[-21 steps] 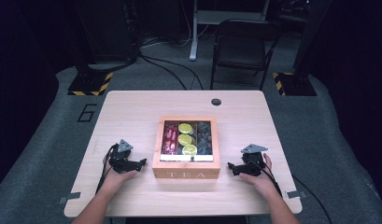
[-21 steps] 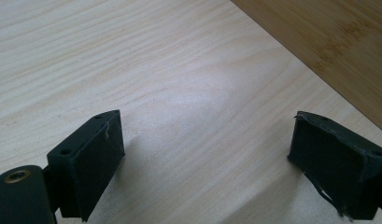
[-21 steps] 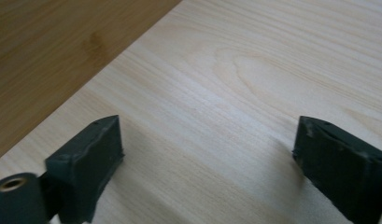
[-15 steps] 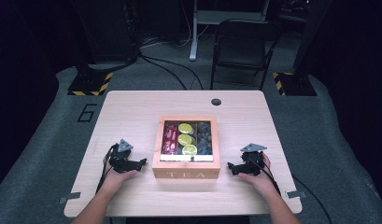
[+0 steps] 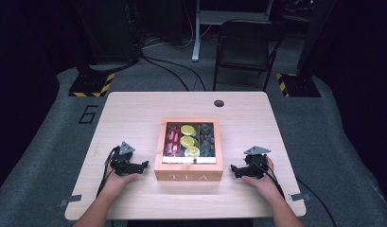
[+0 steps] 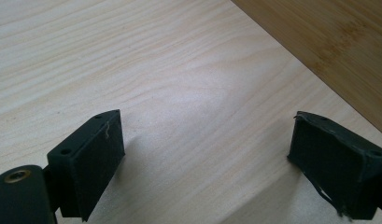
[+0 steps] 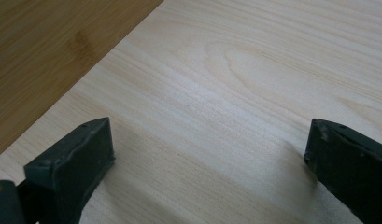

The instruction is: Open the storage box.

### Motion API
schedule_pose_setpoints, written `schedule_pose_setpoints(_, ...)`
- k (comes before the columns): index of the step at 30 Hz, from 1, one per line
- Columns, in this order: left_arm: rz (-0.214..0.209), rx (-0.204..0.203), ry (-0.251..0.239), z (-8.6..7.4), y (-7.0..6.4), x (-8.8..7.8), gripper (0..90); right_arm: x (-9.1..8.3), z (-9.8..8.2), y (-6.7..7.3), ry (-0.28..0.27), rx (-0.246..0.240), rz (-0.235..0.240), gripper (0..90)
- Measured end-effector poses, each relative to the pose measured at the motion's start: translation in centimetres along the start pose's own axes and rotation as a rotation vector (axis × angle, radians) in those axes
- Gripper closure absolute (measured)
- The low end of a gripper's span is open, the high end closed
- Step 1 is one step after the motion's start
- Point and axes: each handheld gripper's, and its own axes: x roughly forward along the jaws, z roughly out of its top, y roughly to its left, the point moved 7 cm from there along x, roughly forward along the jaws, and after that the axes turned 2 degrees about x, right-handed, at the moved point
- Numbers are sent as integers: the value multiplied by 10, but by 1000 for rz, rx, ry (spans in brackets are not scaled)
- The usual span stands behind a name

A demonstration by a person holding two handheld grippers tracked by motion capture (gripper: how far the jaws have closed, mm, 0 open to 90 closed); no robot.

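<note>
A wooden tea box (image 5: 189,175) marked TEA stands in the middle of the pale table (image 5: 134,113), lid off. Its compartments hold red packets (image 5: 172,139), yellow-green packets (image 5: 187,140) and dark packets (image 5: 206,138). My left gripper (image 5: 143,165) rests on the table just left of the box, jaws wide apart and empty; in the left gripper view my gripper (image 6: 205,161) faces the box's brown side (image 6: 328,42). My right gripper (image 5: 234,170) rests just right of the box, open and empty; in the right gripper view my gripper (image 7: 207,170) has the box wall (image 7: 48,51) at upper left.
A small round black hole (image 5: 219,103) sits near the table's far edge. Behind the table stand a dark folding chair (image 5: 245,47) and two stand bases with yellow-black striped tape (image 5: 92,85). Bare wood lies on both sides of the box.
</note>
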Motion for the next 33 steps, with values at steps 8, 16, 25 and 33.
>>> schedule_pose_setpoints(8, -8, -20, 14, 1, -1, -3, 155, -3, 3, 0, 14, 26, -15, 157)
schedule_pose_setpoints(16, -35, -35, 18, 7, -9, -12, 257, -14, 8, -1, 31, 41, 24, 309)
schedule_pose_setpoints(25, -53, -20, 0, 15, -19, -22, 299, -36, 24, 22, -43, -27, 28, 329)
schedule_pose_setpoints(33, -75, 0, -37, 23, -30, -28, 324, -42, 26, 26, -51, -24, 28, 307)
